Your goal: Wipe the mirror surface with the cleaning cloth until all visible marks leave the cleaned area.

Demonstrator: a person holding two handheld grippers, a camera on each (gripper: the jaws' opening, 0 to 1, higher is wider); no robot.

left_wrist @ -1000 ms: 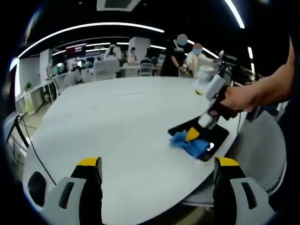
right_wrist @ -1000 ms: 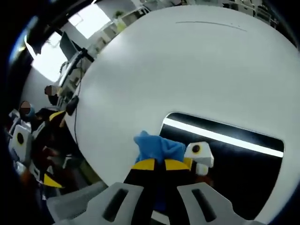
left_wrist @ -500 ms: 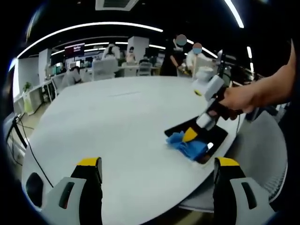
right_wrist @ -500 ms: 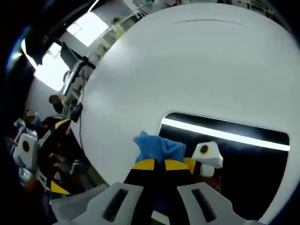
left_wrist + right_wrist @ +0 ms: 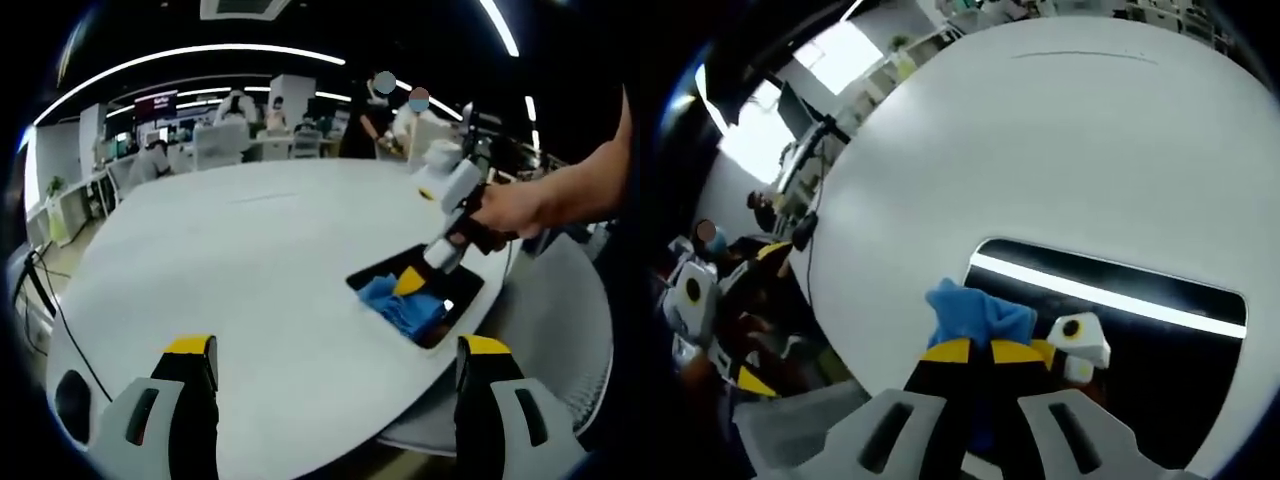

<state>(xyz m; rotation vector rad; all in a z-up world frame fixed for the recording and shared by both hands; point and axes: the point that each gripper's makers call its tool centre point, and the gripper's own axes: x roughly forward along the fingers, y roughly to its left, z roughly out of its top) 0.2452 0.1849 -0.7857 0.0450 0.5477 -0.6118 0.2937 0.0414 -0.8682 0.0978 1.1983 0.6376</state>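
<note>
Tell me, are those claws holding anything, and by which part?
The right claw pinches the blue cloth by its bunched-up end against the mirror. The left claw is open, holding nothing.

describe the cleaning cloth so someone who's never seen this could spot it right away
Start at the big round white table and go to the dark rectangular mirror lying flat near its edge. The cleaning cloth is the crumpled bright blue fabric on the mirror's end, pinched in the right gripper.

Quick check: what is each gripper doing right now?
Left gripper: open, holding nothing.
Right gripper: shut on the crumpled blue cleaning cloth, at the dark rectangular mirror.
</note>
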